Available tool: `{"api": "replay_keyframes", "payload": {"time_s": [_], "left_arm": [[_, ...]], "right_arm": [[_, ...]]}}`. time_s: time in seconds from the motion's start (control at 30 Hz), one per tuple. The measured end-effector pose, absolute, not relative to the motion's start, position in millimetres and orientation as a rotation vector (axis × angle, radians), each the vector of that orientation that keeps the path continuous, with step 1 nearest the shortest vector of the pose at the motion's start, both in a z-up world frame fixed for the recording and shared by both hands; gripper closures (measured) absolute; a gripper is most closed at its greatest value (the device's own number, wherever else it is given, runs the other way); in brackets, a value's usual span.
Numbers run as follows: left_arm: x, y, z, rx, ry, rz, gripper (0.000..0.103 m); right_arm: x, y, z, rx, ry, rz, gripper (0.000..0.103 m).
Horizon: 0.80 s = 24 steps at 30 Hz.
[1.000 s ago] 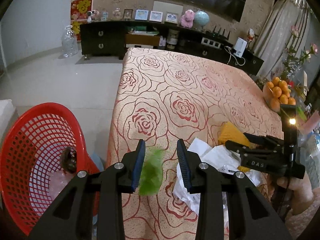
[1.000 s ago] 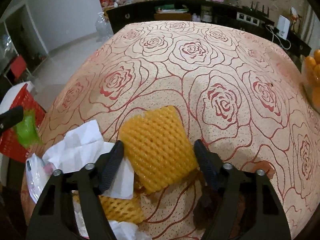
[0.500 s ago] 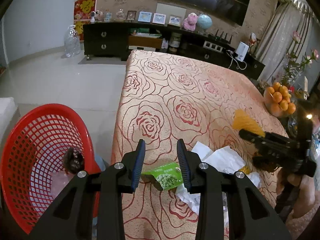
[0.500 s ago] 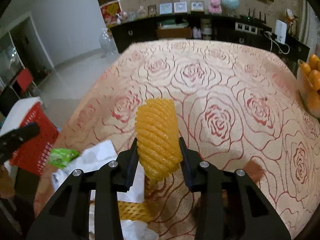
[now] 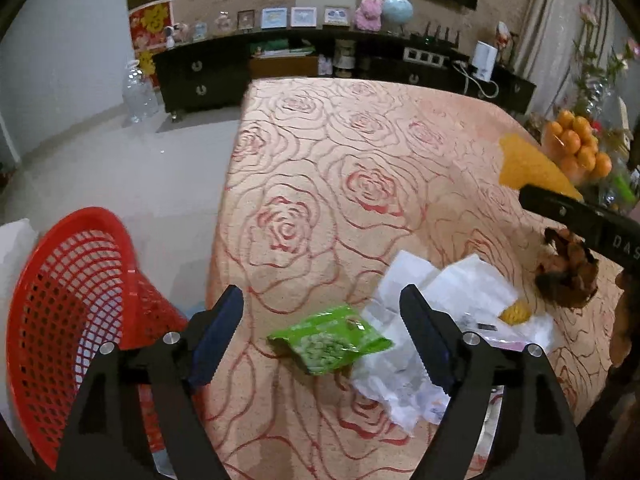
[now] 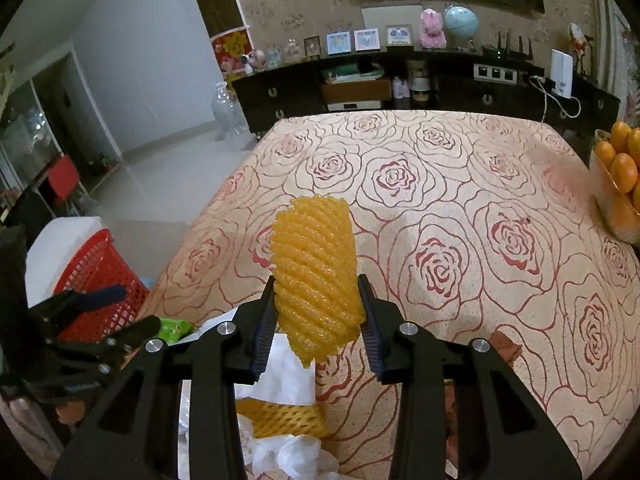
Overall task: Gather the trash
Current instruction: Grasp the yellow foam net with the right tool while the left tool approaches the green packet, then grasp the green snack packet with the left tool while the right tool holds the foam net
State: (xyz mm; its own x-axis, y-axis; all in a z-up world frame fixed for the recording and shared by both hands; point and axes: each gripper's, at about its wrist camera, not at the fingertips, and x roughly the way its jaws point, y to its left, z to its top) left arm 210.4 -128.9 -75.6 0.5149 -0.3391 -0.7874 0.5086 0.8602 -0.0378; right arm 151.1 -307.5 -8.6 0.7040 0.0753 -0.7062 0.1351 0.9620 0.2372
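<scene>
Now: one net lifted, one packet lying loose

Altogether two yellow foam nets are showing: one net is being pinched off the table, and a second net is lying below it among the litter; one green packet is lying flat on the cloth; a heap of white paper and thin plastic is sitting just beside the packet, touching its right edge; one clump of brown peel is resting near the heap; one red basket is standing on the floor beside the table's left edge, tilted in the left view; one bowl of oranges is sitting at the far right of the table.

Underneath, the tablecloth is peach with red rose outlines, covering the whole table; beyond it a dark sideboard is running along the wall, carrying framed pictures, a pink toy and a globe; a dark screen is hanging above; the floor is pale tile; a clear water jug is standing on the floor by the sideboard.

Meanwhile the left gripper is hovering over the packet with its jaws wide, having just been opening; the packet is lying between them, touching neither pad; the right gripper is holding its jaws narrow, squeezing the upright net from both sides above the cloth.
</scene>
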Motion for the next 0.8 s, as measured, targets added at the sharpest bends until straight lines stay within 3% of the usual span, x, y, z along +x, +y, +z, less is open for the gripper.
{"api": "replay_keyframes", "payload": {"time_s": [0.27,0.43,0.6,0.7,0.8], "left_arm": [[218.3,-136.2,-92.1,0.215,0.966,-0.482,0.027],[225.9,-136.3,-105.7,0.205,1.020,-0.465,0.049],[229.2,-136.3,-110.9,0.199,1.037,-0.467,0.078],[227.3,-134.3,-106.5,0.177,1.020,-0.478,0.089],[224.3,-131.6,-96.0,0.144,0.993,-0.510,0.092]], "right_arm": [[150.0,-307.3,-7.1,0.299,0.791,-0.030,0.066],[151.4,-307.4,-7.9,0.304,0.793,-0.022,0.066],[151.2,-308.4,-8.1,0.311,0.792,-0.022,0.066],[150.5,-310.3,-7.4,0.315,0.787,-0.025,0.066],[149.0,-312.4,-5.7,0.321,0.778,-0.027,0.066]]}}
